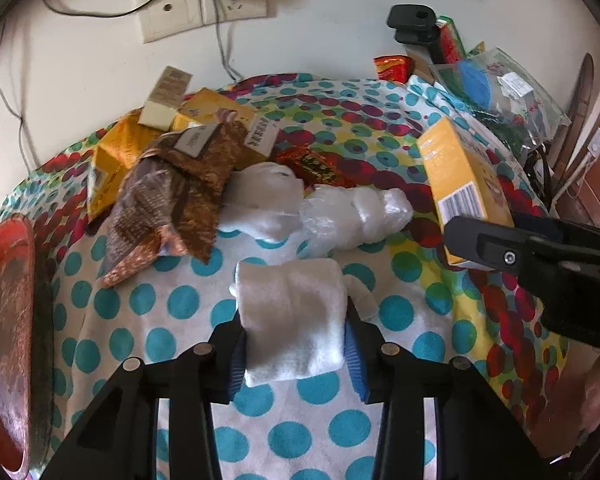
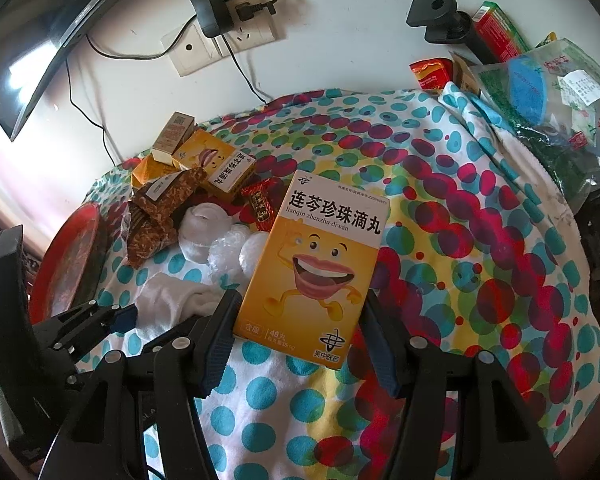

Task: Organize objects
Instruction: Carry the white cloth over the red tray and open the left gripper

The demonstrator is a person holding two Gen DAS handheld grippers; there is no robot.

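Left claw [image 1: 294, 344] pinches a soft white folded cloth [image 1: 292, 320].

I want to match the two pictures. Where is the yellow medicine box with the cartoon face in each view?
Left wrist view: the yellow box is at the right, seen from its end with the barcode, held by the right gripper.
Right wrist view: the yellow box is in the centre, its cartoon face towards the camera, between the fingers of the right gripper.
Shared landmark: the wall socket at the top.
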